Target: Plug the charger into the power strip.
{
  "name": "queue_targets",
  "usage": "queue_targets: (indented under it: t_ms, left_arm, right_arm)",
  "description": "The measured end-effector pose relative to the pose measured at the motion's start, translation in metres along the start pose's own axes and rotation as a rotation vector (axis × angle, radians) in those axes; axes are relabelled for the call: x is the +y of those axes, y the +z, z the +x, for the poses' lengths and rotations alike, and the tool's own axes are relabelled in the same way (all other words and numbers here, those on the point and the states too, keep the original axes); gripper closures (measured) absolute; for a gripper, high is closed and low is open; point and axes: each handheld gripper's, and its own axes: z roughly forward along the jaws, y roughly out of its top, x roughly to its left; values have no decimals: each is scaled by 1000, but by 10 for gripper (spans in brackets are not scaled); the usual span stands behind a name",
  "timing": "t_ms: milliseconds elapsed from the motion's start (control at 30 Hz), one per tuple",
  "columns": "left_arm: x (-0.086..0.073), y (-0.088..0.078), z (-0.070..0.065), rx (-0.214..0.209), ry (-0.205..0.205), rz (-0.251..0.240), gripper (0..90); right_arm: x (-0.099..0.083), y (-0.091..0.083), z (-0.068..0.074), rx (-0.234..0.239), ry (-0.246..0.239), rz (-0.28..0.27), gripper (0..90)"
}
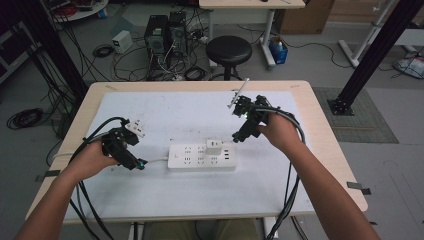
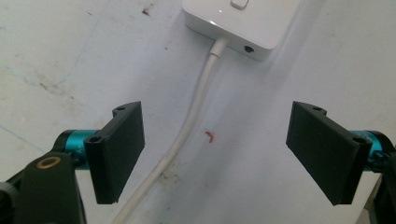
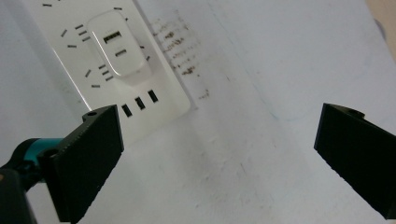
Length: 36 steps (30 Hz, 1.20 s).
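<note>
A white power strip (image 1: 200,156) lies flat in the middle of the mat, with a white USB charger (image 1: 214,147) plugged into its right part. The strip's white cable (image 1: 156,160) leads off to the left. My left gripper (image 1: 139,165) hovers at the strip's left end. In the left gripper view the left gripper (image 2: 219,149) is open, and the cable (image 2: 187,126) runs on the mat between the jaws, untouched, up to the strip's end (image 2: 243,23). My right gripper (image 1: 239,136) hangs above and right of the charger. It (image 3: 217,154) stands wide open and empty, with the charger (image 3: 119,49) and strip (image 3: 168,93) ahead at upper left.
A white mat (image 1: 200,200) covers most of the wooden table (image 1: 320,150). It has smudges and a small red mark (image 2: 210,136). Beyond the far edge, a black stool (image 1: 229,50) and computer cases (image 1: 165,32) stand on the floor among cables.
</note>
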Motion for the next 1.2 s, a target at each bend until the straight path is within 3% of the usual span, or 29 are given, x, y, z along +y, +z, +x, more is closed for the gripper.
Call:
queue_targets:
  t_ms: [267, 567, 833, 1200]
  left_arm:
    - [9, -16, 1, 33, -6, -16, 194]
    - [15, -23, 2, 51, -23, -35, 194]
    - [16, -23, 1, 65, -29, -34, 194]
    - [14, -16, -2, 61, -32, -35, 194]
  right_arm:
    - [-40, -39, -9, -54, 105, -32, 7]
    - [-81, -65, -12, -71, 153, -40, 7]
    - [-98, -63, -11, -56, 171, -28, 7]
    - [-105, -51, -6, -38, 181, -12, 7]
